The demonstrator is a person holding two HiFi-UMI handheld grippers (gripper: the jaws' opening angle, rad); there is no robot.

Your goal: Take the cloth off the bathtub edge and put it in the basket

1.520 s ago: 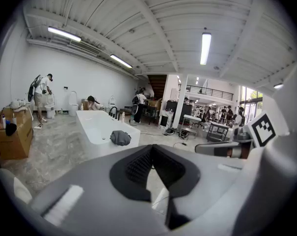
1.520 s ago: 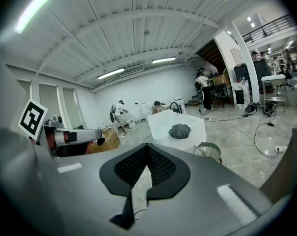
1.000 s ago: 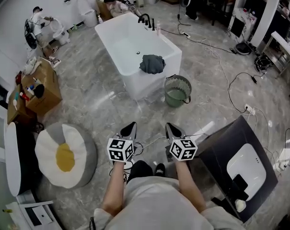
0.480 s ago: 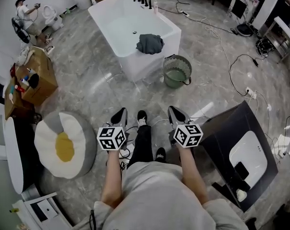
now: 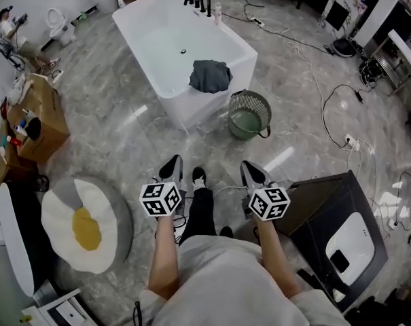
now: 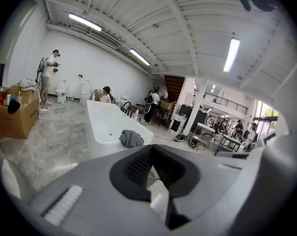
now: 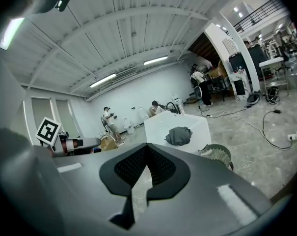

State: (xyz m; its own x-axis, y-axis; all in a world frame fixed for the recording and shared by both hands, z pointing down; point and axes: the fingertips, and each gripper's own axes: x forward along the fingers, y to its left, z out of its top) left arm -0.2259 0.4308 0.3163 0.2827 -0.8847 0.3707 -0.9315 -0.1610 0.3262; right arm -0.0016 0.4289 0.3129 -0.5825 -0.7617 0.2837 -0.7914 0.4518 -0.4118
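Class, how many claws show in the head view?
2. The left claw is left of the person's shoe; the right claw is right of it. None seems hidden.

1 bathtub [image 5: 204, 111]; 1 cloth [image 5: 210, 75]; 1 basket [image 5: 248, 122]; 1 egg-shaped cushion [image 5: 83, 226]; 1 sink cabinet [image 5: 320, 206]

An egg-patterned cushion [image 5: 86, 224] lies on the marble floor [image 5: 117, 138] near a cardboard box [image 5: 34, 124].

The left gripper [image 5: 170, 170] is held out ahead of the torso on the bare left forearm [image 5: 163, 257], jaws closed with nothing between them. The right gripper [image 5: 255, 175] is carried level beside it, apart, on the right forearm [image 5: 273, 260], jaws likewise closed and empty.
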